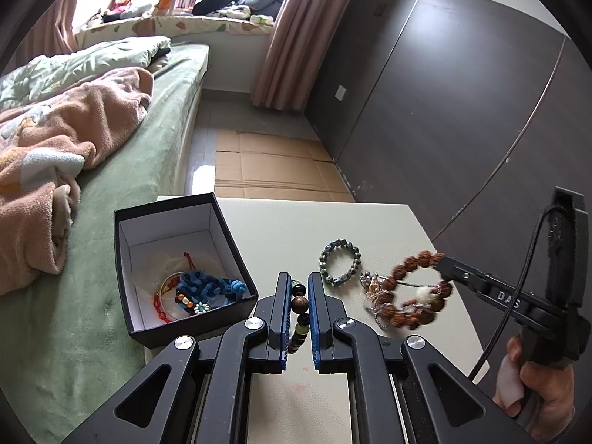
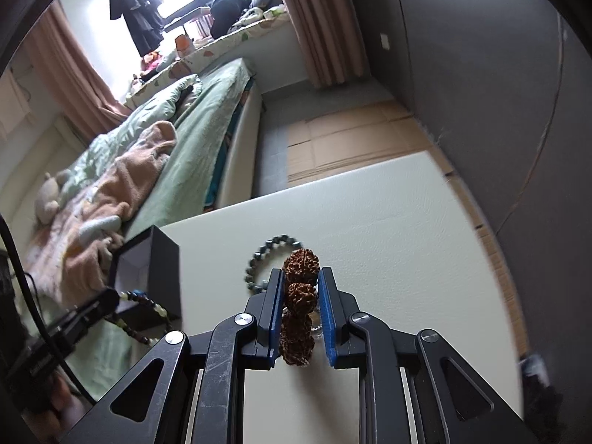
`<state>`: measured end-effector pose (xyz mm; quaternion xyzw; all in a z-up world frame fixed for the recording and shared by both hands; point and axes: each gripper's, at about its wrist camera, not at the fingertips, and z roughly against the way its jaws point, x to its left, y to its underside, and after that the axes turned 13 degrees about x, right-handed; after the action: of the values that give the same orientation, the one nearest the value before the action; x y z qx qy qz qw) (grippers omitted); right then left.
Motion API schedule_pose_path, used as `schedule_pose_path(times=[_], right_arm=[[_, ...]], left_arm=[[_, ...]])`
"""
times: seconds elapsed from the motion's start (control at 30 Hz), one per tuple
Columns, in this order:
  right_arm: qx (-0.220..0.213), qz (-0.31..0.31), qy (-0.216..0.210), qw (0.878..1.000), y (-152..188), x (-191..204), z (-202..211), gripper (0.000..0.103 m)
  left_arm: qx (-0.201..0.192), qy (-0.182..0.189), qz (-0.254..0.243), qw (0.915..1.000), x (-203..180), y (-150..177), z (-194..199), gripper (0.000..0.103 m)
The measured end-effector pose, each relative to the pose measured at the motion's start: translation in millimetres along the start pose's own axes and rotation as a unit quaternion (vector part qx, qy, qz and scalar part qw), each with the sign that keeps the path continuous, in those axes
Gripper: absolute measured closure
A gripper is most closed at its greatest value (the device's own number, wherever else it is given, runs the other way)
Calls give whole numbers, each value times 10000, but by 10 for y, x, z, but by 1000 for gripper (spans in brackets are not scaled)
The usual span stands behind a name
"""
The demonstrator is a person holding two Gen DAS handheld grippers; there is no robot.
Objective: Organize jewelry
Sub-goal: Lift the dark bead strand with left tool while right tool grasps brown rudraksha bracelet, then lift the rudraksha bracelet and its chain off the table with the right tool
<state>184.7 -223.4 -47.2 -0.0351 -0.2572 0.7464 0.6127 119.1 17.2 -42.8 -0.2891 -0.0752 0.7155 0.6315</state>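
Note:
My left gripper (image 1: 298,286) is shut on a string of dark, brown and green beads (image 1: 300,314), held just right of the open black box (image 1: 225,229). The box holds several pieces, among them a blue knotted cord (image 1: 207,284). My right gripper (image 2: 300,277) is shut on a bracelet of rough brown seed beads (image 2: 298,296) and holds it above the table; it also shows in the left wrist view (image 1: 407,296). A grey-green bead bracelet (image 1: 340,262) and a metal tangle of jewelry (image 1: 373,288) lie on the white table (image 1: 281,229).
A bed with a green sheet (image 1: 148,170) and a pink blanket (image 1: 59,137) is left of the table. Flattened cardboard (image 1: 273,162) lies on the floor beyond. A dark wardrobe wall (image 1: 444,92) stands to the right.

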Motion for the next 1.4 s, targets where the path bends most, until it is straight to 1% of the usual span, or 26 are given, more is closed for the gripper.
schedule_pose_path(times=[0.1,0.13,0.17,0.2,0.23,0.3,0.33,0.43,0.53,0.63,0.7,0.73,0.8,0.83,0.87,0.9,0.93,1.0,1.1,1.23,1.3,1.4], right_arm=[[-144,88,441,9989,29,21,102,83],[-154,101,509,9985,36,22,113,83],[-98,102,452,9989,34,17,99,83],[45,109,294,9995,35,4,53,83],[301,90,28,9995,25,-7,-59,83],[593,-71,-338,9976,31,-62,-220,83],[812,-161,-455,9955,23,-88,-334,83],[986,-182,-354,9943,29,-73,-511,83],[1117,-154,-423,9927,41,-34,-601,83],[1319,-70,-298,9908,67,32,-715,83],[1536,-58,-233,9878,70,63,-823,70],[1511,-14,-184,9883,82,89,-844,65],[1526,98,-70,9882,67,120,-855,65],[1477,93,-80,9890,65,119,-847,69],[1368,54,-107,9905,60,103,-819,83],[1274,44,-129,9918,50,96,-782,83],[1169,44,-47,9931,34,94,-730,83],[825,22,171,9964,3,67,-581,83],[566,-79,357,9977,-32,-32,-452,83],[568,-153,783,9952,-73,-171,-505,83],[600,-229,735,9952,-101,-232,-532,83],[515,-294,693,9958,-129,-255,-480,83]], left_arm=[[-11,12,1,10000,-1,-4,10,94],[-11,18,-1,10000,-4,-3,11,94],[-12,20,-5,10000,-9,3,11,94],[-9,19,-8,10000,-8,0,8,94],[-1,17,-10,10000,-7,-2,3,94],[15,13,-5,10000,1,-3,-5,94],[17,11,6,10000,9,-7,-7,94],[18,15,46,10000,43,-23,-5,94],[26,17,70,10000,62,-28,-4,94],[33,17,80,10000,62,-26,2,94],[43,19,87,10000,63,-24,7,94],[45,20,88,9999,63,-22,11,94],[46,15,87,10000,61,-20,12,94],[48,13,86,10000,64,-19,15,94],[50,12,87,9999,66,-17,17,94],[50,10,86,10000,64,-19,15,94],[54,3,84,10000,69,-14,17,94],[60,-11,81,9999,71,-5,19,94],[78,-36,66,9999,66,11,15,94],[107,-41,38,9999,50,21,2,94],[115,-45,26,9999,43,23,-4,94],[116,-56,27,9999,46,15,-7,94]])
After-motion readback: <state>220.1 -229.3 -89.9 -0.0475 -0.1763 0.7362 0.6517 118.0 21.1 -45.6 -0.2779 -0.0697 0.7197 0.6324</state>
